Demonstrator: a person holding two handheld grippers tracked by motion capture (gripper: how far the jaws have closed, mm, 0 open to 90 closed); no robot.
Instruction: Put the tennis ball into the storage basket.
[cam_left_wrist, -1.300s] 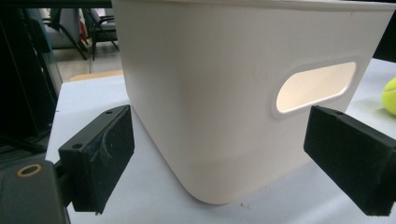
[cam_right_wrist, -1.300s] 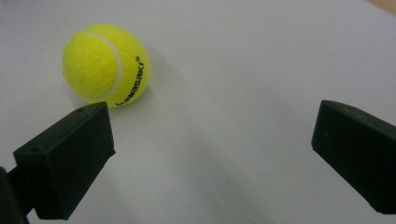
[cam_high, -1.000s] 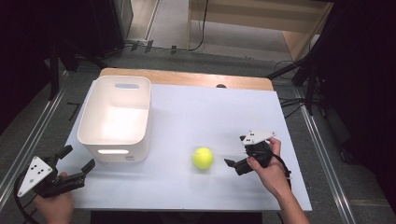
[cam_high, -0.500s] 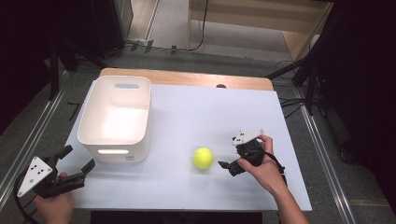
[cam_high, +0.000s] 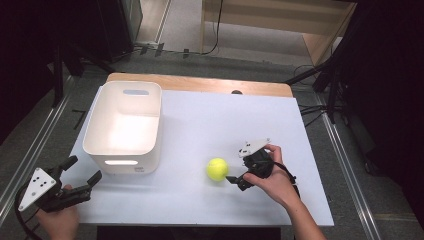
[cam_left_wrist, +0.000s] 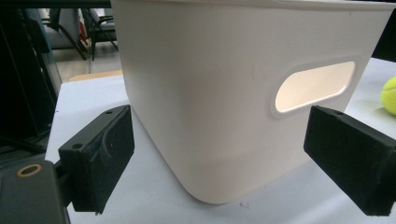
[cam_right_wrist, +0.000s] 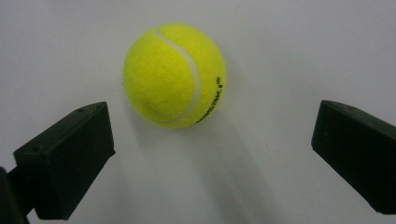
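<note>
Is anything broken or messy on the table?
Nothing stands out. The white bin sits upright and undamaged, and the tennis ball lies alone on the white table, with nothing spilled.

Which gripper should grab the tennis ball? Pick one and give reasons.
Right. The right gripper sits just beside the tennis ball, jaws open and aimed at it. The left gripper is at the near left corner, facing the white bin.

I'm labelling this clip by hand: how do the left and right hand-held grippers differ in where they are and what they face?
The left hand-held gripper sits at the table's near left corner, facing the white plastic bin; the right hand-held gripper hovers over the table beside the tennis ball. In their own views, the left frames the bin's handle slot, the right the ball. Both are open, holding nothing.
</note>
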